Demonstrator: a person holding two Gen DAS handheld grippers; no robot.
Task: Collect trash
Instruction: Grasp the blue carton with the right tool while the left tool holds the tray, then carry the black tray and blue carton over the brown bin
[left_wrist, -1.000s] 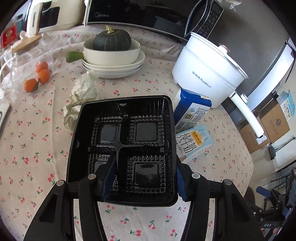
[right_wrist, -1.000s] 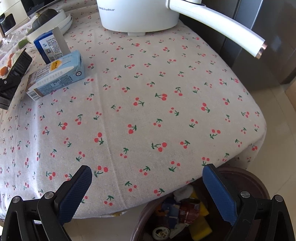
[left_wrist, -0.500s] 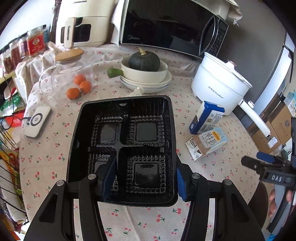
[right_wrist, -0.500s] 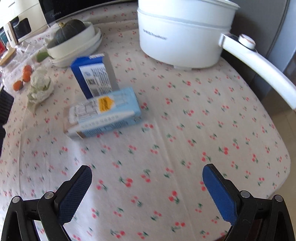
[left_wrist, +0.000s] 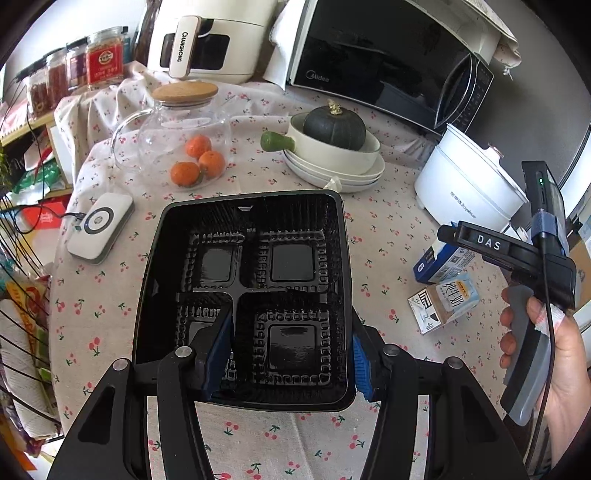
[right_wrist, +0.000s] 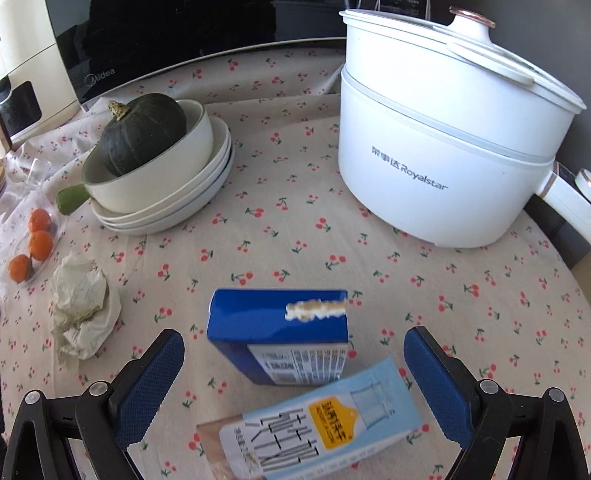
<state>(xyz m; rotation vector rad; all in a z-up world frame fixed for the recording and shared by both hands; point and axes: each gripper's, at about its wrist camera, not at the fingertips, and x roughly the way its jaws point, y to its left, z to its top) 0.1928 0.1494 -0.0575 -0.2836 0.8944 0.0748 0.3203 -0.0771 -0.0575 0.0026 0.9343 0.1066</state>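
At the bottom of the left wrist view, the left tool (left_wrist: 290, 360) is clamped on the near right part of a black plastic tray (left_wrist: 243, 295), one pad inside a compartment and the other on the outer wall, so the tray fills the centre of the frame, held above the desk (left_wrist: 388, 229). It looks thin, light and somewhat springy; a wall grip like this should hold, though squeezing harder could buckle it. In the right wrist view, the right tool (right_wrist: 293, 373) has its pads spread wide, holding nothing, at the bottom of the frame. Nearest it, low centre, a pale blue carton (right_wrist: 317, 424) lies flat on its side; just behind it, touching or nearly so, a dark blue carton (right_wrist: 277, 332) stands upright with its top torn open. Both are probably empty, so light and easily crushed; across the narrow faces seems the sensible hold, and the upright one may tip if nudged. At middle left sits a crumpled paper wad (right_wrist: 83, 299), soft and weightless, best pinched through its bulk. Further back stand stacked plates with a squash (right_wrist: 142, 133) at upper left and a white electric pot (right_wrist: 443, 147) at upper right, neither being trash.
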